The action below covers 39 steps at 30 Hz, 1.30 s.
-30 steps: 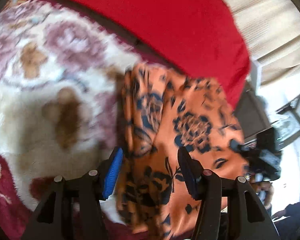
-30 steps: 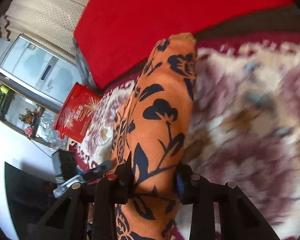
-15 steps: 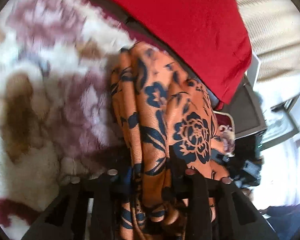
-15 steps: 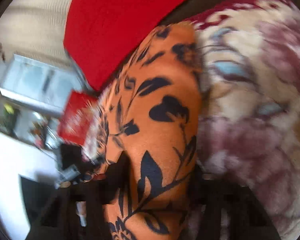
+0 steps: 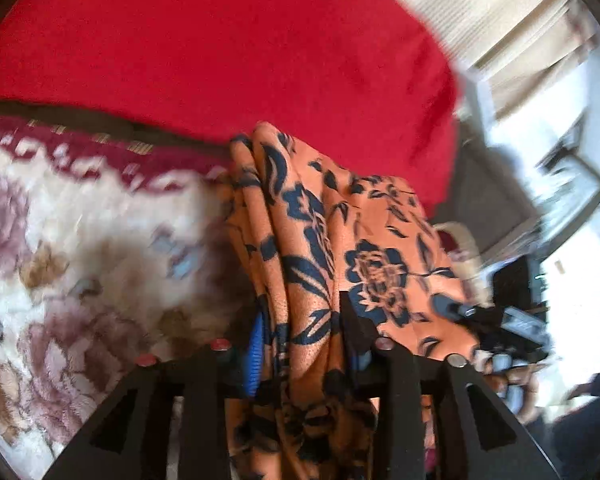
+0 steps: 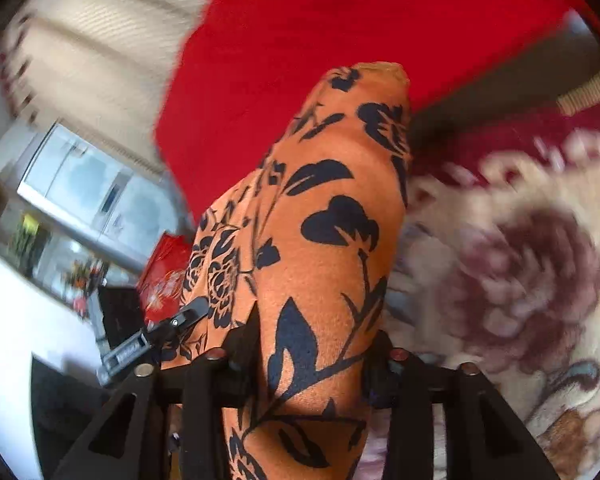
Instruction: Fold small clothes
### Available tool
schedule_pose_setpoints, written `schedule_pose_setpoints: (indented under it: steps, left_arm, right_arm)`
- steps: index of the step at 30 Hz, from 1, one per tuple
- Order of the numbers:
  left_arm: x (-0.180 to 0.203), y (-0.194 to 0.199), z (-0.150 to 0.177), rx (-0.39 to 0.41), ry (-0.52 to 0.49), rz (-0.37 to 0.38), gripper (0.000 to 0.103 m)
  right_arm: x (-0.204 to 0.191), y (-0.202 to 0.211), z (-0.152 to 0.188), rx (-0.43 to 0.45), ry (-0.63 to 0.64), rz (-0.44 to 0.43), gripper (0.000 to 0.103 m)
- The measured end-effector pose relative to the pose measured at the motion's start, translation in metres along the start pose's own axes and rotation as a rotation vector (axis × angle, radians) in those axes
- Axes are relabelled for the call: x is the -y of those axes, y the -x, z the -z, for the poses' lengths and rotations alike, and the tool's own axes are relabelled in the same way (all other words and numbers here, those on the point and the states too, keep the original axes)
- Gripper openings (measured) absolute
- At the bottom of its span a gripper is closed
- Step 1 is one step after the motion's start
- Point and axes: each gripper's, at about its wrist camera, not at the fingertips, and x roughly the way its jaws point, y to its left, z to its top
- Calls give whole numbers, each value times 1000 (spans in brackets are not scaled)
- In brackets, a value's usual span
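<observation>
Both grippers grip the same cloth (image 5: 320,248), orange w/ dark blue flowers. Left gripper (image 5: 300,344): fingers pinched narrow on a bunched, pleated part of it; blue pad of the left finger (image 5: 255,354) shows, the other pad mostly hidden behind fabric. Right gripper (image 6: 314,344): fingers clamped on a smoother band of the cloth (image 6: 324,240), pads hidden by fabric on both sides.

Cloth runs up and away from each gripper, held above the rug (image 5: 80,248); its far end reaches toward the red fabric (image 5: 220,48). Can't tell if that end touches rug or hangs free. Lower part of the cloth drops out of frame at the bottom in both views, so its full shape and fold state can't be made out.

Rug: cream w/ mauve and brown flowers, dark red border; blurred in both views. In left view the other gripper (image 5: 500,320) sits at the cloth's right edge, smeared, w/ part of a hand below it, hard to read. In right view the other gripper's tip (image 6: 156,340) sits at the cloth's left edge. A red box (image 6: 164,276) behind it, partly covered. Curtain (image 6: 100,60) and room beyond are blurred.
</observation>
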Motion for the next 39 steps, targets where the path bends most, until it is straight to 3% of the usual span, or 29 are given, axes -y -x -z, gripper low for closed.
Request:
schedule_pose_setpoints:
  steps: [1,2,3,5,9,13,16,20,21,26,30,32,37,39]
  left_arm:
    - [-6,-10,6,-33,16,-50,38]
    - [-13,-16,12,-55,36,-59,45]
    - [-20,-10,19,-35,69,-13,47]
    - [-21,11,27,-4,64,-15,47]
    - [4,62,50,68,-28,-5,47]
    - [16,80,70,56,-23,88,47]
    - [21,57,73,-24,1,60,47]
    - [12,36,77,-76,23,-10,11]
    - [10,43,75,-70,29,2,9]
    - [26,72,71,26,-84,-50,8]
    - [-7,26,84,-81,-17,-108,9]
    - [-13,27,84,-74,13,-80,9]
    - [-7,33,83,-73,-25,-106,9]
    - [-10,33,83,-75,-12,-100,10]
  right_arm:
    - [14,-5,3,4,-39,43,55]
    - [31,-12,10,-2,-79,113,55]
    - [39,-15,14,-7,-95,142,59]
    - [45,-4,26,46,-109,83,60]
    - [16,36,47,160,0,158,64]
    - [-11,68,84,233,44,104,70]
    - [-20,72,106,224,31,66,70]
    - [-21,66,115,201,35,60,70]
    - [-16,72,119,198,32,58,70]
    - [-21,78,127,197,39,38,70]
    - [-22,73,116,187,29,17,70]
    - [-24,70,107,183,15,-9,70]
    - [-14,48,79,163,-54,-83,76]
    - [10,19,78,72,-136,-52,77]
